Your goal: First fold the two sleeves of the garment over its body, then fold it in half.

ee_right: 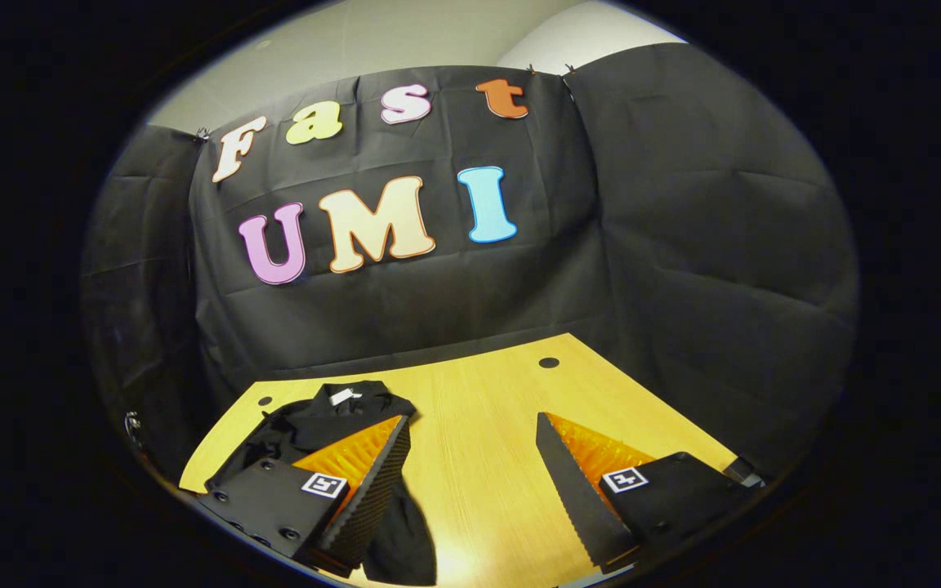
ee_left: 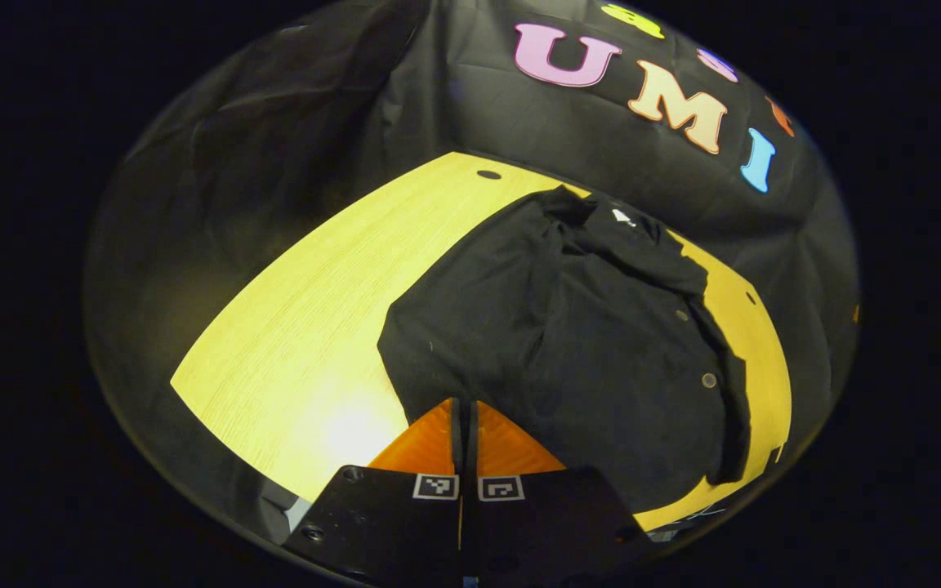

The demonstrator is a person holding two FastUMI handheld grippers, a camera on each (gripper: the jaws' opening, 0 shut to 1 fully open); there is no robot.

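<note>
A black buttoned garment lies flat on the yellow wooden table, collar toward the wall. One sleeve is laid across the chest below the collar, and the other sleeve runs down the garment's right edge. My left gripper is shut, its tips on the near left hem of the garment. In the right gripper view the garment sits at the lower left, partly behind one finger. My right gripper is open above bare table, right of the garment, with nothing between its fingers.
The black cloth wall closes the booth behind and beside the table. Round cable holes sit near the table's far edge. Bare tabletop stretches right of the garment.
</note>
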